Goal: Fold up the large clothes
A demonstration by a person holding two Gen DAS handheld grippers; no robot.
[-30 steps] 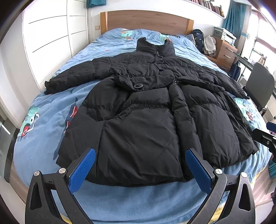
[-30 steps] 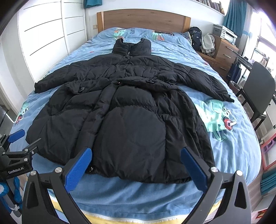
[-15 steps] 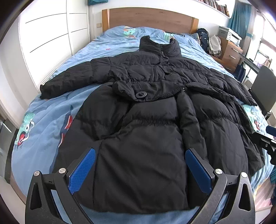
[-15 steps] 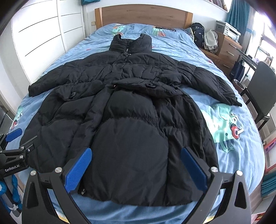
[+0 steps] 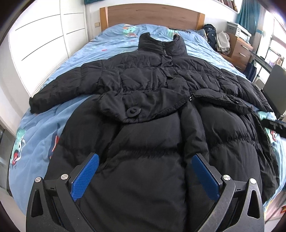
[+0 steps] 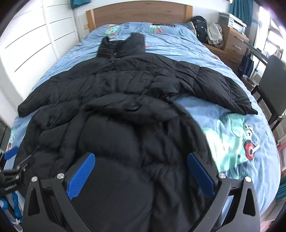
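A large black puffer coat (image 5: 152,110) lies spread flat on the bed, collar toward the headboard, sleeves out to both sides; it also fills the right wrist view (image 6: 125,110). My left gripper (image 5: 145,160) is open, its blue pads over the coat's lower left part. My right gripper (image 6: 141,158) is open over the coat's lower right part. Neither holds anything. The coat's hem is hidden below both grippers. The left gripper's side shows at the left edge of the right wrist view (image 6: 10,171).
The bed has a blue cartoon-print cover (image 6: 237,135) and a wooden headboard (image 5: 152,16). White wardrobe doors (image 5: 41,41) stand at the left. At the right are a wooden dresser (image 5: 239,51), a backpack (image 6: 201,29) and a dark chair (image 6: 273,80).
Both grippers have moved forward and lower over the coat. The hem and the bed's front edge have passed out of sight. Both remain open.
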